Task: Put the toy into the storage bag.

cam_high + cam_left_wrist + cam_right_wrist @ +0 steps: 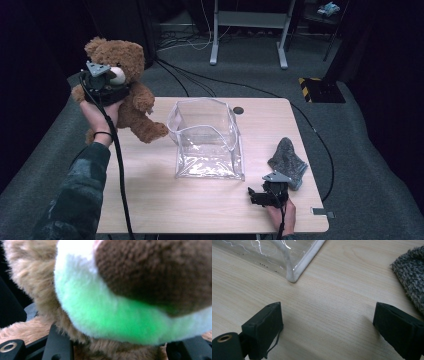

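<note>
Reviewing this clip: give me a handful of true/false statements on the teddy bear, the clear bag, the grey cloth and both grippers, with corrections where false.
1. The left gripper holds the teddy bear off the table. True.
2. The teddy bear is already inside the clear bag. False: it hangs to the left of the bag, outside it.
3. The right gripper has its jaws apart over bare wood. True.
4. The grey cloth is clamped in the right gripper. False: it lies on the table beside that gripper, with nothing between the jaws.
5. The clear bag lies flat and closed. False: it stands with its mouth open.
</note>
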Demonstrator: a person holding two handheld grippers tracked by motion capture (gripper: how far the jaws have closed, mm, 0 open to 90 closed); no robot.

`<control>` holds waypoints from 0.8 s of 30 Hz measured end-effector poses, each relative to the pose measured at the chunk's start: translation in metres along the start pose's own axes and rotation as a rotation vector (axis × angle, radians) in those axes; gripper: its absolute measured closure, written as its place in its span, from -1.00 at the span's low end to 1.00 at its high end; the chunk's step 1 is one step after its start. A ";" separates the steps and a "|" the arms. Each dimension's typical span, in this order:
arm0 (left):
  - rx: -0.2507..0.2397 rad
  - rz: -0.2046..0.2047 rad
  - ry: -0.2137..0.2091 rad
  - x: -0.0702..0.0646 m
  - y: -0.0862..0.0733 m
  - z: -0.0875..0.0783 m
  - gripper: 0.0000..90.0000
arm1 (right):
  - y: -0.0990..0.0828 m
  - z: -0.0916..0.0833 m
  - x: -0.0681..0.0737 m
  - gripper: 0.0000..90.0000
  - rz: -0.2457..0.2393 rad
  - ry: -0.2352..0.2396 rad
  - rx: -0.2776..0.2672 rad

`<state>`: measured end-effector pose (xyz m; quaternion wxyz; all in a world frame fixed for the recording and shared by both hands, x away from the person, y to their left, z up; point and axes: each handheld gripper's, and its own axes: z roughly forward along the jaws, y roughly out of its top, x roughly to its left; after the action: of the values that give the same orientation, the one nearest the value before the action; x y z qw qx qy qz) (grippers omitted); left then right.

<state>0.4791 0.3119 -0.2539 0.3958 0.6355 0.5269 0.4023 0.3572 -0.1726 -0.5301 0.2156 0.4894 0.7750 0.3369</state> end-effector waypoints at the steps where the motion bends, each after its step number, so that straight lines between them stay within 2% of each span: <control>1: -0.003 -0.001 0.001 0.000 0.002 0.000 0.00 | 0.000 0.000 0.000 -0.82 -0.003 -0.004 -0.001; 8: -0.021 -0.010 0.003 -0.001 0.015 0.000 -0.01 | 0.000 0.000 0.000 -0.82 0.001 0.000 -0.002; 9: -0.023 -0.015 0.005 -0.001 0.017 -0.001 -0.01 | 0.000 0.001 0.001 -0.82 0.013 -0.004 -0.008; 11: -0.028 -0.015 0.005 -0.002 0.021 -0.001 -0.01 | 0.000 0.000 0.000 -0.82 0.001 -0.005 -0.005; 20: -0.051 -0.007 -0.009 -0.011 0.038 -0.003 -0.01 | 0.000 0.000 0.000 -0.82 0.004 -0.001 -0.001; 24: -0.065 0.002 -0.019 -0.019 0.047 -0.004 -0.01 | 0.000 0.000 0.000 -0.82 0.002 0.000 -0.001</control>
<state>0.4895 0.2875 -0.2107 0.4210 0.6265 0.5091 0.4136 0.3572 -0.1725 -0.5301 0.2157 0.4900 0.7743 0.3374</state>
